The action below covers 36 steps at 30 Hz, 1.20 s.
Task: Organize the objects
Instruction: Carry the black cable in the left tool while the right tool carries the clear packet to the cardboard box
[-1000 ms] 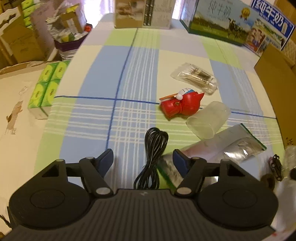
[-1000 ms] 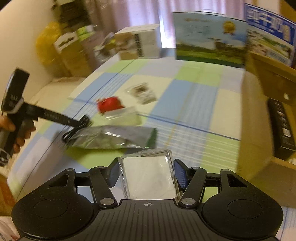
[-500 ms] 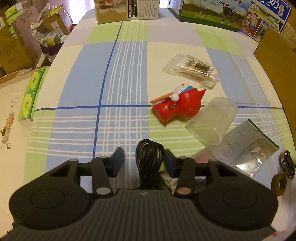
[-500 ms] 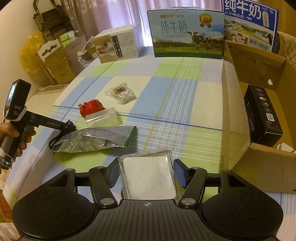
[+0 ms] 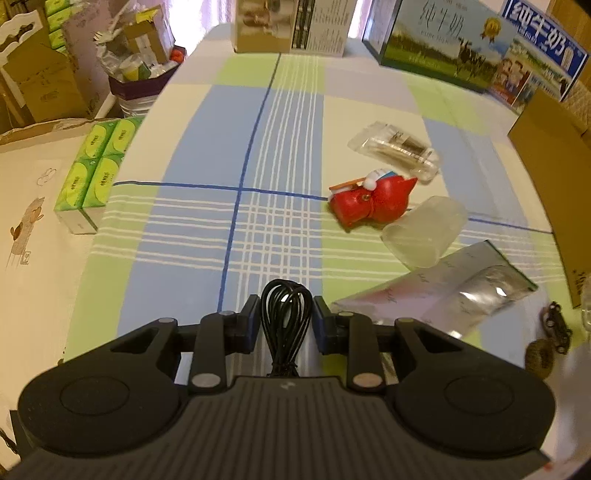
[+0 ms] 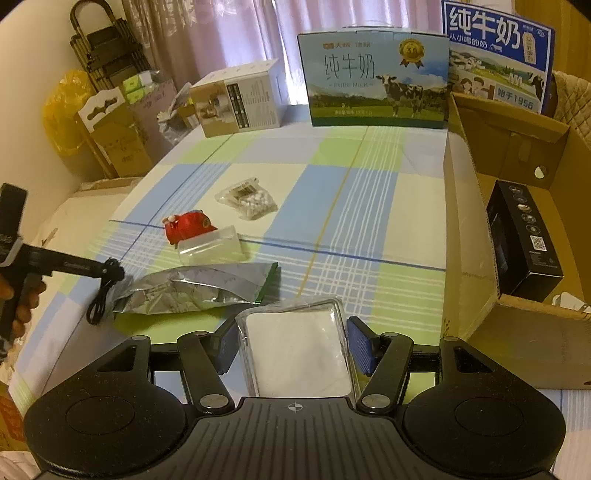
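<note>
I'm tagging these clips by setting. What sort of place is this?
Most likely a room in a home, used partly for storage. A table under a checked cloth stands before curtains, with milk cartons at its far edge and stacked cardboard boxes beside it.

In the lower middle of my left view I see a matt black rubbery cable (image 5: 283,314) between ribbed blue pads (image 5: 252,321) on the left gripper (image 5: 283,319), whose body is matt black plastic. At right lies a crinkled, shiny silver foil pouch (image 5: 443,295). Above it are a frosted translucent plastic cup (image 5: 424,236) and a glossy red plastic toy (image 5: 373,203). The checked tablecloth (image 5: 258,147) looks matt woven cloth. In my right view, the right gripper (image 6: 293,345) carries a clear glossy plastic packet (image 6: 295,350) with soft white filling; at right stands a plain brown cardboard box (image 6: 465,258) holding a satin black carton (image 6: 524,240).
</note>
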Each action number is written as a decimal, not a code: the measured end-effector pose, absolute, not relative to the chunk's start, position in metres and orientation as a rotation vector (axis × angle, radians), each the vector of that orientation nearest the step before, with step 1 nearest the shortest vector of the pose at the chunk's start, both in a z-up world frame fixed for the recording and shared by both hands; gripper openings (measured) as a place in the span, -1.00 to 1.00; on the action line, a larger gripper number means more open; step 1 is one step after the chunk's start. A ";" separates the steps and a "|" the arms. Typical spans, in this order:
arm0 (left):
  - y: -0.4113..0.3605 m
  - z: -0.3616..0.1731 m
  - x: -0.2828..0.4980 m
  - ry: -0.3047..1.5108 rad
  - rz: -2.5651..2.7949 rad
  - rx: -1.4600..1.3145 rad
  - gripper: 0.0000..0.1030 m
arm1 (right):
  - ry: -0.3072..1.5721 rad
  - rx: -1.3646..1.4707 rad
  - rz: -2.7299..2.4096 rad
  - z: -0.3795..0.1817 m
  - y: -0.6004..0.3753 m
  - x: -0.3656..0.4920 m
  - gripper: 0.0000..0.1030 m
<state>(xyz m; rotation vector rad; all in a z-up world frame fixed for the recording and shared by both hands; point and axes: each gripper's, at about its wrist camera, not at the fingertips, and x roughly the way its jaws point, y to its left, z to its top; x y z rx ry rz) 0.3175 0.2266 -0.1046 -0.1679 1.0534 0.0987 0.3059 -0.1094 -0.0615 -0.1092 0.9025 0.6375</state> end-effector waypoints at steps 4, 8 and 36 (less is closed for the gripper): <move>0.222 -0.087 0.304 1.008 0.093 -0.188 -0.53 | 0.886 -0.105 0.645 -0.057 -0.110 0.302 0.12; 0.214 -0.069 0.294 0.962 0.081 -0.191 -0.53 | 0.866 -0.101 0.652 -0.051 -0.114 0.299 0.13; 0.056 0.030 0.308 0.774 -0.255 -0.144 -0.53 | 0.696 -0.017 0.546 0.014 -0.212 0.300 0.12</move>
